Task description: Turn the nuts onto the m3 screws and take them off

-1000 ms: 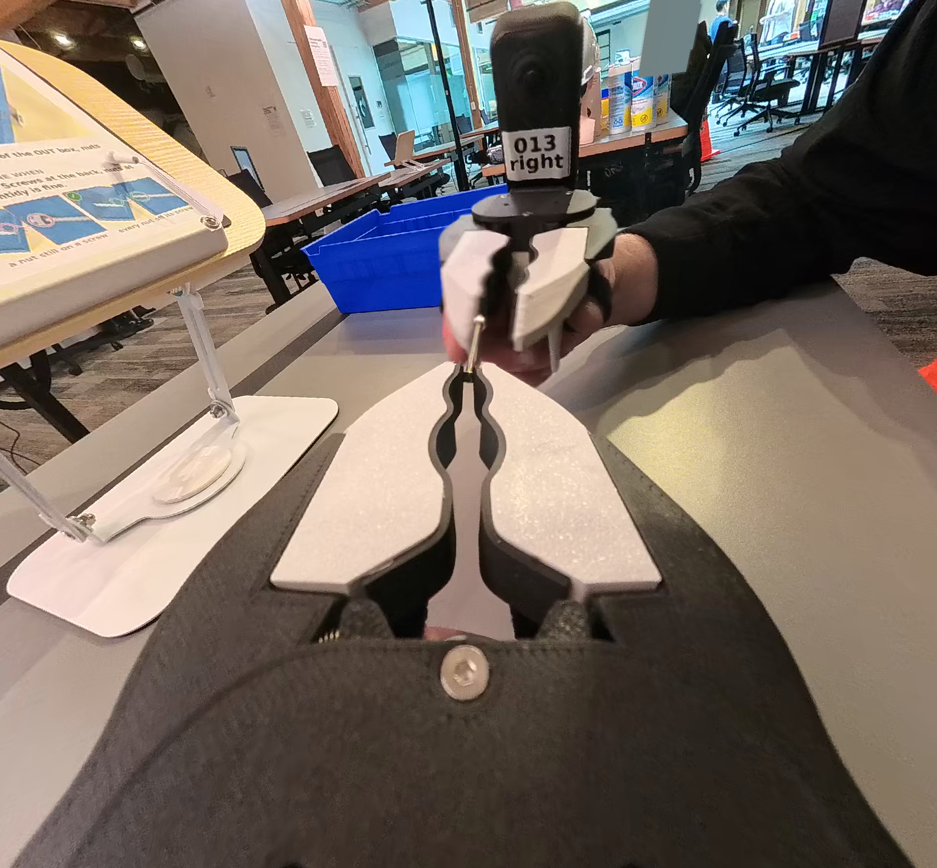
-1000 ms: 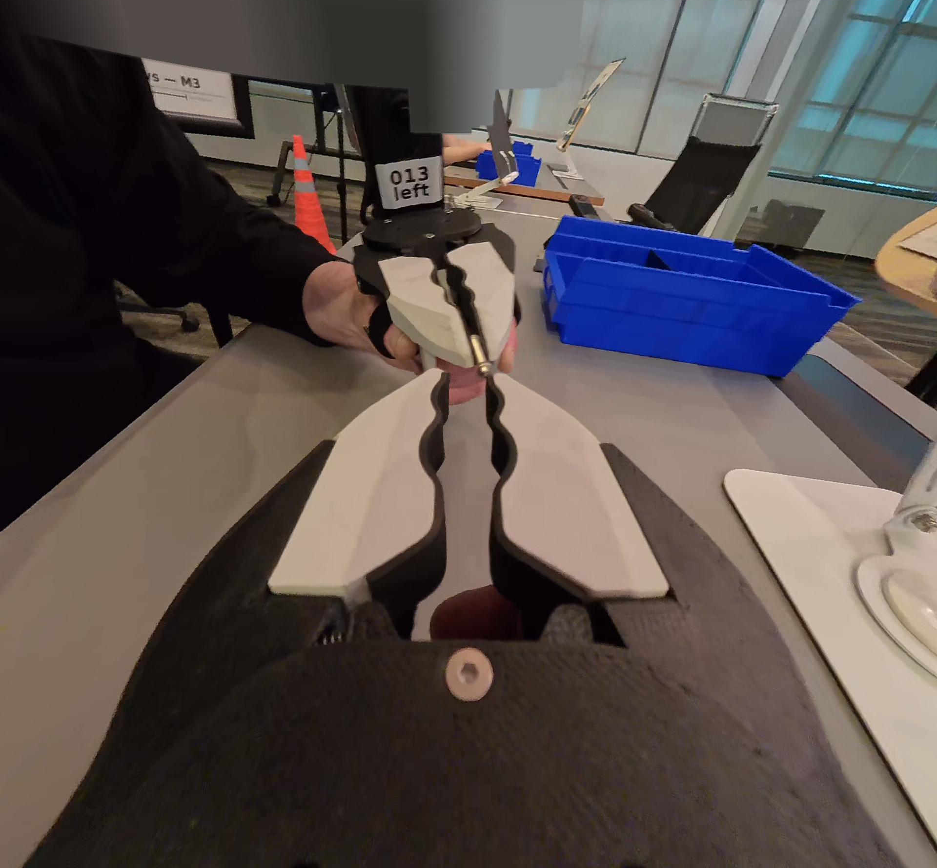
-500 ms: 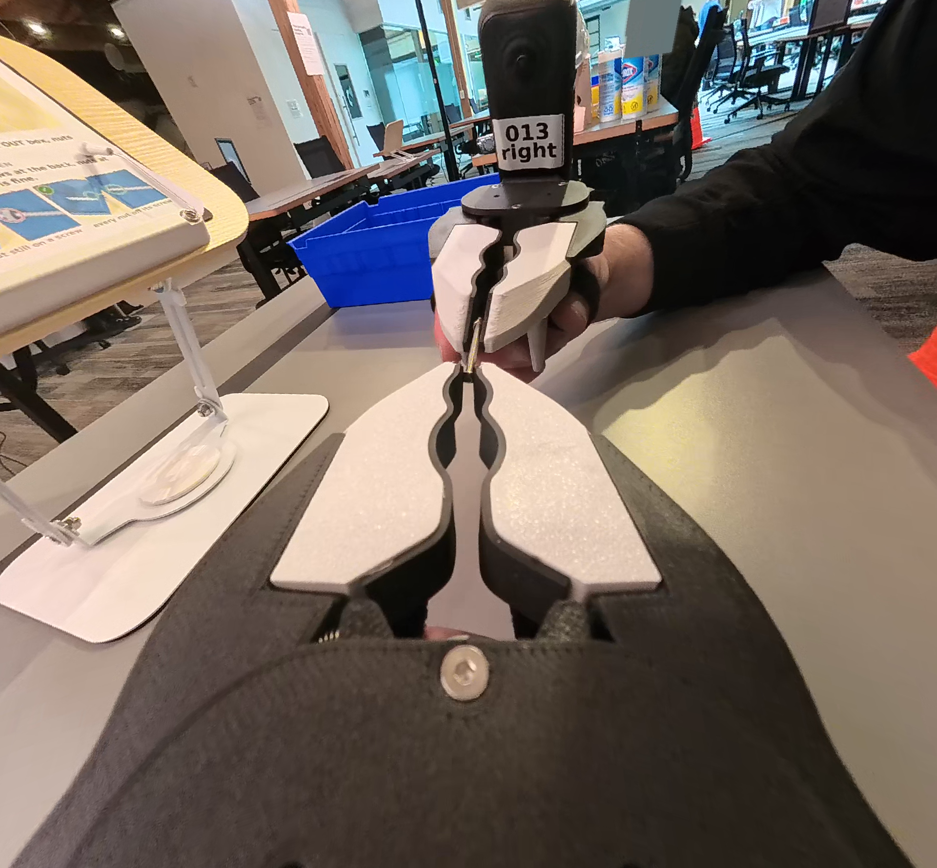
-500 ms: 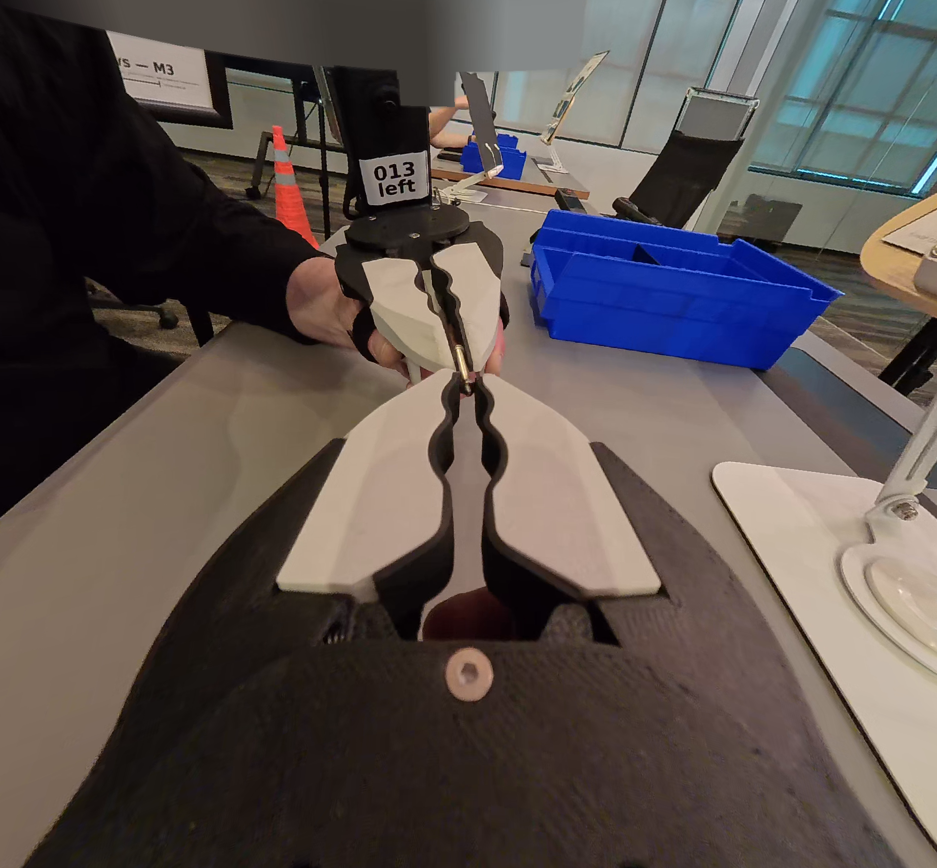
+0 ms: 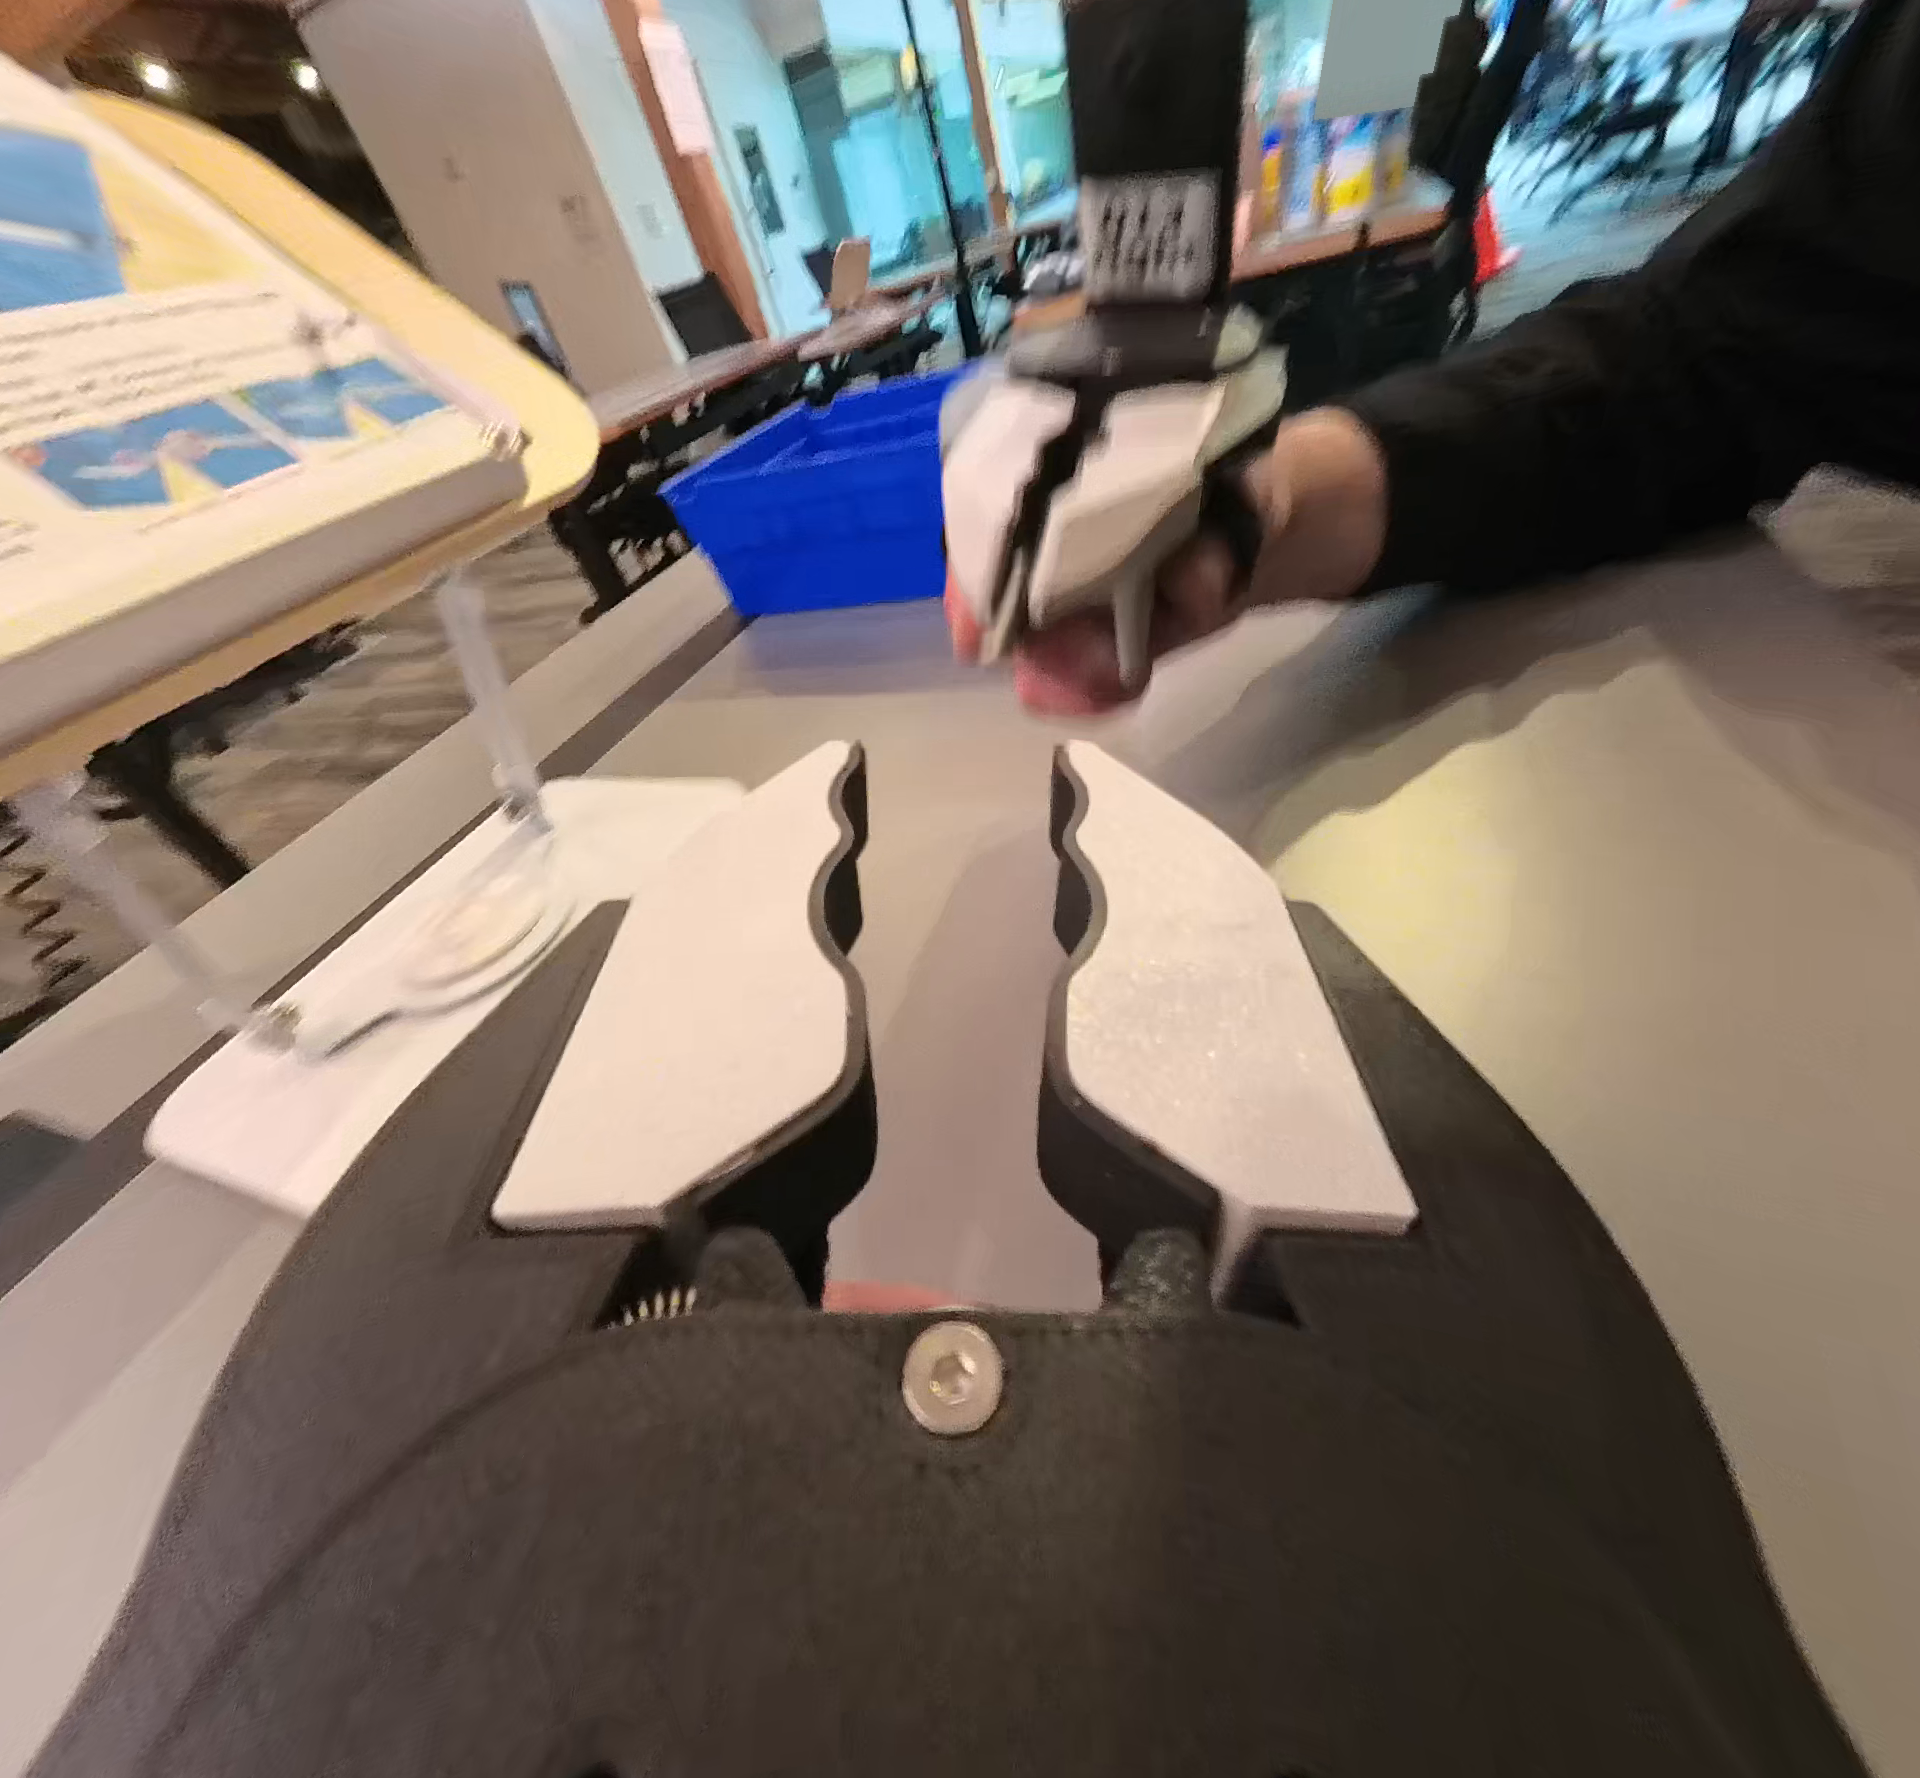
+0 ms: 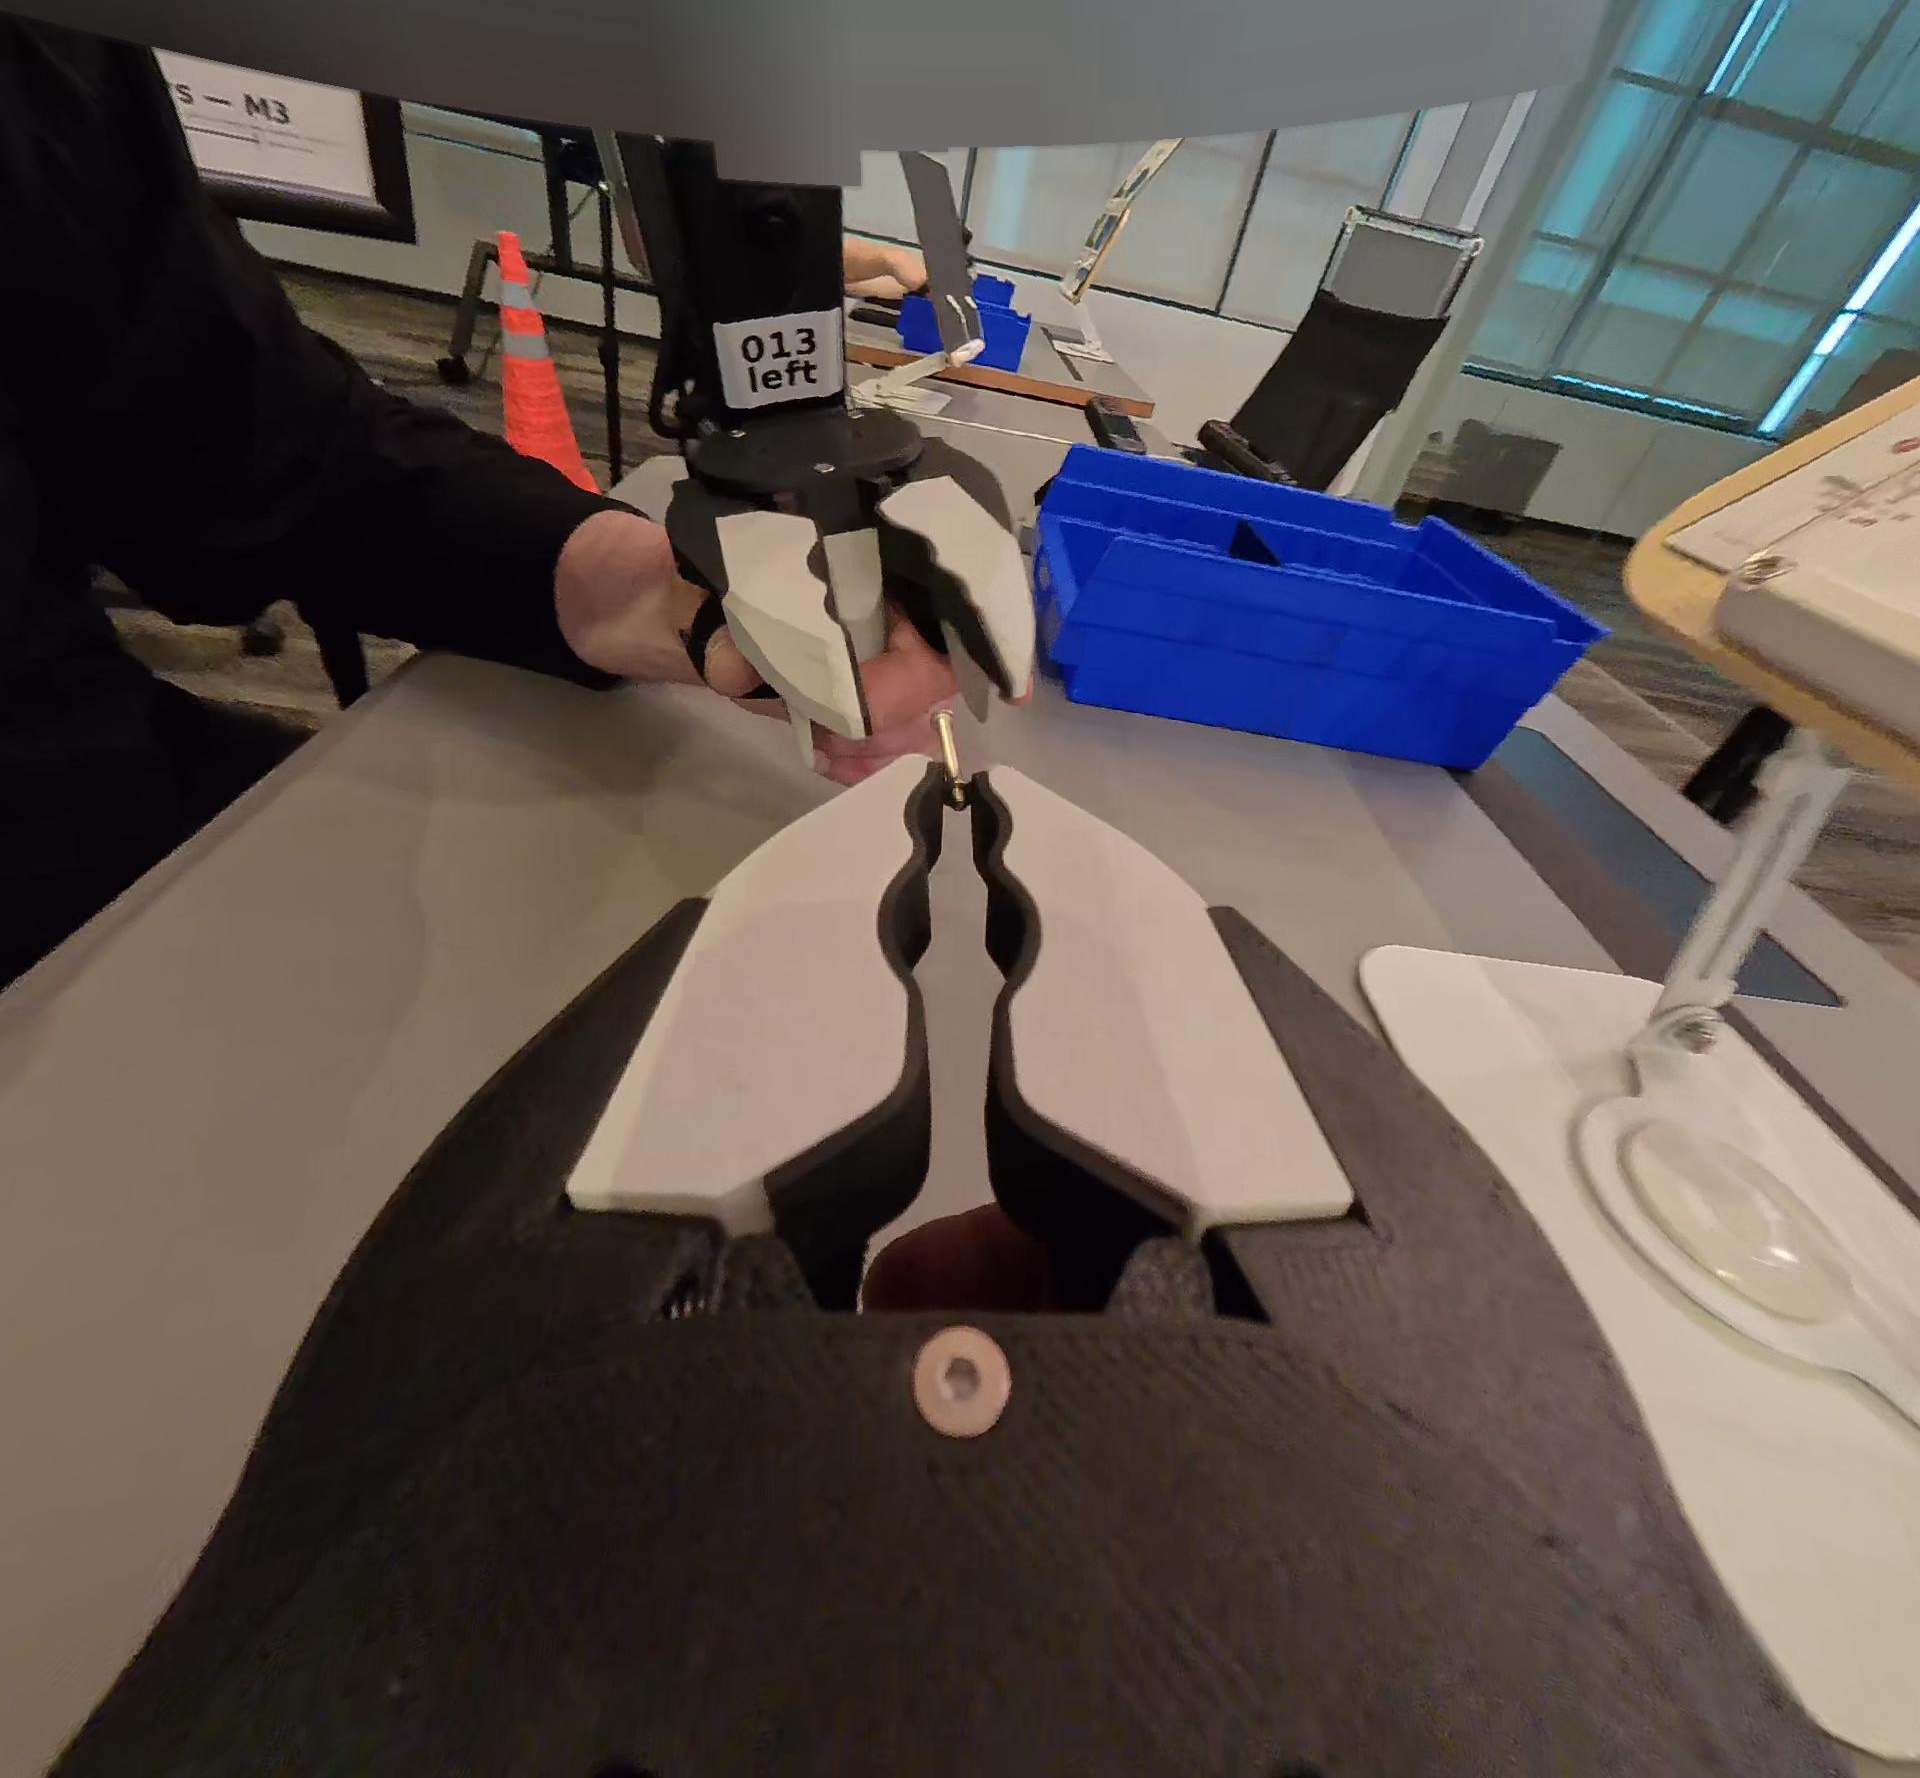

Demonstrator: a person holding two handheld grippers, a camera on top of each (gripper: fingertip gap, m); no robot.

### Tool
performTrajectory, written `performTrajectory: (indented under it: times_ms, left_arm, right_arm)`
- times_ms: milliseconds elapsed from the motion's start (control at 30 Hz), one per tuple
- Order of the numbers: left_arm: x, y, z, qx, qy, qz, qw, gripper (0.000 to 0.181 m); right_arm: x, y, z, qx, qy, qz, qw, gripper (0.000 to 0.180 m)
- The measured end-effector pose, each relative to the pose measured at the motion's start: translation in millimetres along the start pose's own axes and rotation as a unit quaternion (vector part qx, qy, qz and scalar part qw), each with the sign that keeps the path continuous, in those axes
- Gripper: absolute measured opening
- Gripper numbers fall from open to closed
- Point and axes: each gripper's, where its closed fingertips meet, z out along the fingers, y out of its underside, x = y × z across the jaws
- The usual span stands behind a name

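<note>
My right gripper is shut on a small screw that stands up out of its tips, with a brass-coloured piece at the pinch point. I cannot make out a separate nut. My left gripper is open and empty, its fingers wide apart over the grey table. In the right wrist view the left gripper hangs open just behind the screw, not touching it. In the left wrist view, blurred, the right gripper faces me, shut, with the screw at its tips.
A blue bin stands at the back of the table and also shows in the left wrist view. An instruction board on a clear stand with a white base stands beside it. An orange cone stands on the floor behind. Spacing between my two grippers at the tips: around 4 cm. The white base is about 25 cm from both grippers' fingertips.
The right gripper closed on the screw, which the left gripper had pinched. The left gripper then opened, let go and drew back a little.
</note>
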Motion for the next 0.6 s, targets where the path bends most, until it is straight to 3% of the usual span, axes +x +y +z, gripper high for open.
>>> performTrajectory:
  times_ms: [167,300,467,600]
  left_arm:
    - [-13.9,23.7,-11.0,-0.052,-0.031,0.036,0.998,0.000]
    - [-18.5,38.2,-11.3,-0.078,-0.036,0.043,0.995,0.000]
    - [-17.2,44.8,-6.5,-0.092,-0.034,0.046,0.994,0.000]
    - [-17.4,50.7,-4.0,-0.103,-0.031,0.040,0.993,0.000]
  right_arm:
    - [36.0,-29.4,-30.5,-0.019,0.070,-0.060,0.996,0.005]
    - [86.4,-68.2,-86.6,-0.043,0.179,-0.110,0.977,0.005]
    - [144.3,-84.0,-183.9,-0.165,0.336,-0.165,0.913,0.005]
    - [181.9,-42.3,-254.6,-0.288,0.407,-0.126,0.858,0.005]
